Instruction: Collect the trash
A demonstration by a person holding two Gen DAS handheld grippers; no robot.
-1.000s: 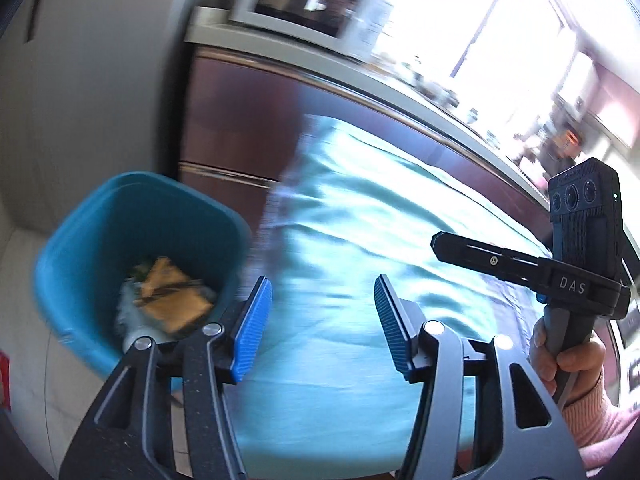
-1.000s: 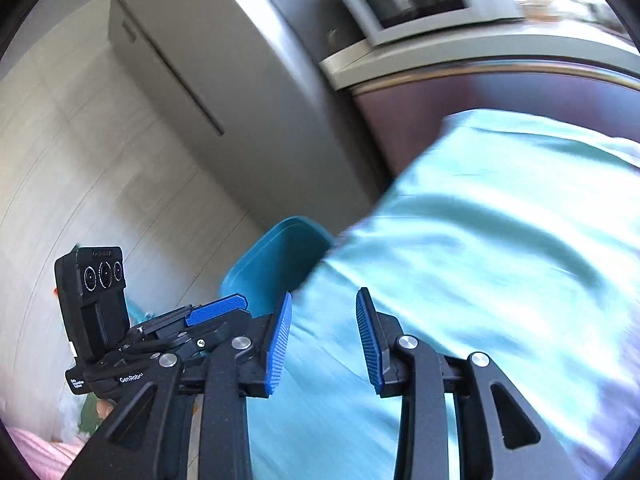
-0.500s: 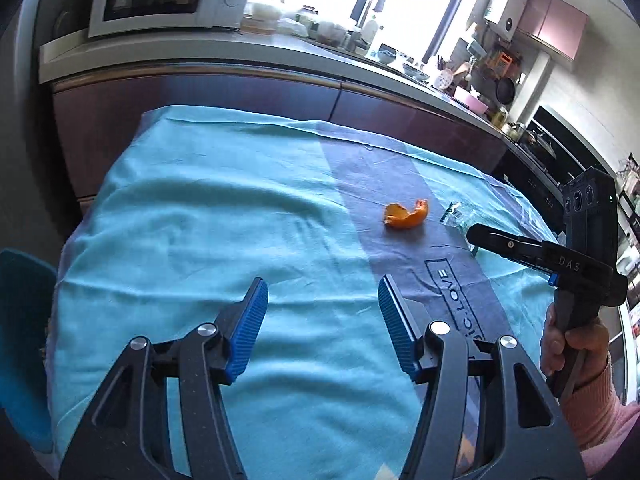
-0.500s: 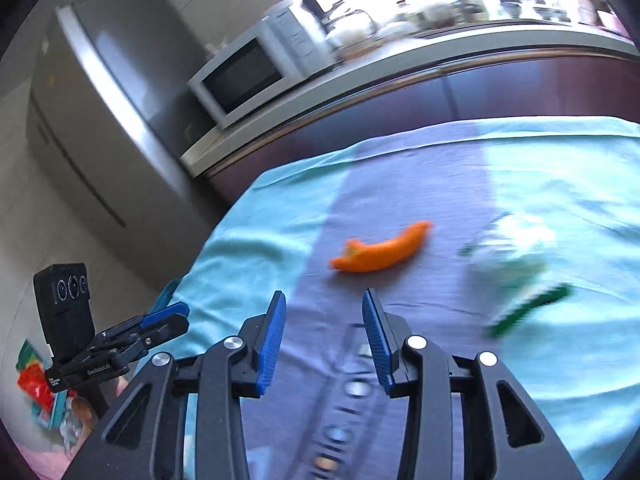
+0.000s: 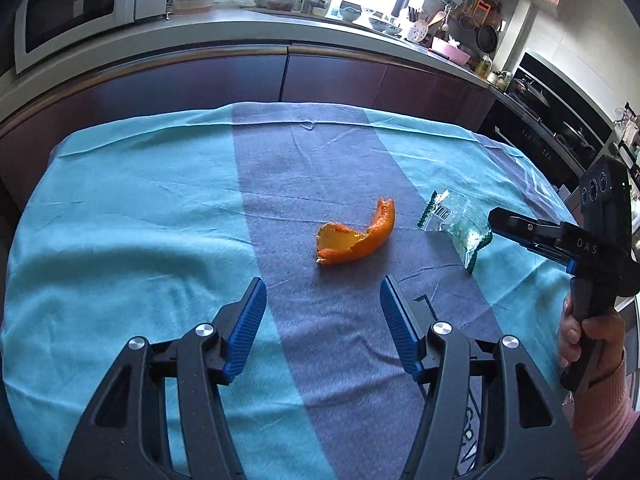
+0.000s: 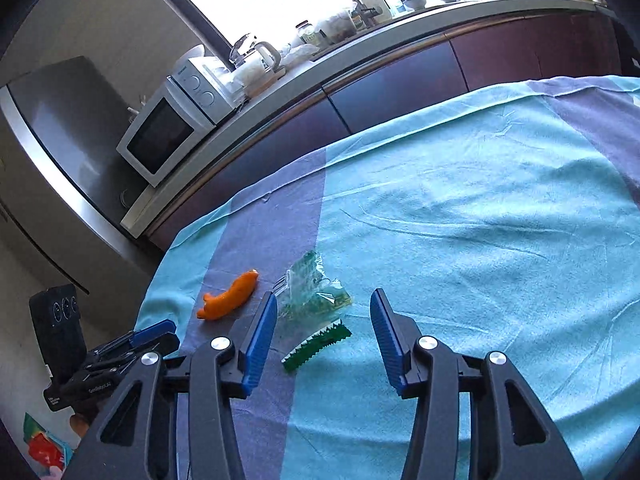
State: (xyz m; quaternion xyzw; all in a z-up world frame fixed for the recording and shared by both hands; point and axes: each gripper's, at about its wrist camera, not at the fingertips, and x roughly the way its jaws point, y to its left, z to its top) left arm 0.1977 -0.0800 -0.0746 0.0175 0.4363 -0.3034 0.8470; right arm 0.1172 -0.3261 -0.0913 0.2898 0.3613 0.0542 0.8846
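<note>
An orange peel [image 5: 354,234] lies on the grey stripe of the cloth-covered table [image 5: 120,216], a short way ahead of my left gripper [image 5: 322,318], which is open and holds nothing. A clear and green wrapper [image 5: 456,226] lies to the peel's right. In the right wrist view the wrapper [image 6: 316,306] sits just ahead of my right gripper [image 6: 323,330]; its jaws are opening, with the wrapper's near end between the tips and no pad touching it. The peel [image 6: 228,296] lies to its left. Each gripper shows in the other's view: the right gripper [image 5: 532,230], the left gripper [image 6: 154,334].
A dark counter [image 5: 280,76] runs along the table's far side, with a microwave [image 5: 72,4] and kitchenware on top. A steel fridge [image 6: 60,140] stands at the left. A hand in a pink sleeve [image 5: 592,344] holds the right gripper.
Both grippers swung away from the blue bin, now out of view, to face the table. The peel and wrapper came close, and the right jaws spread wider.
</note>
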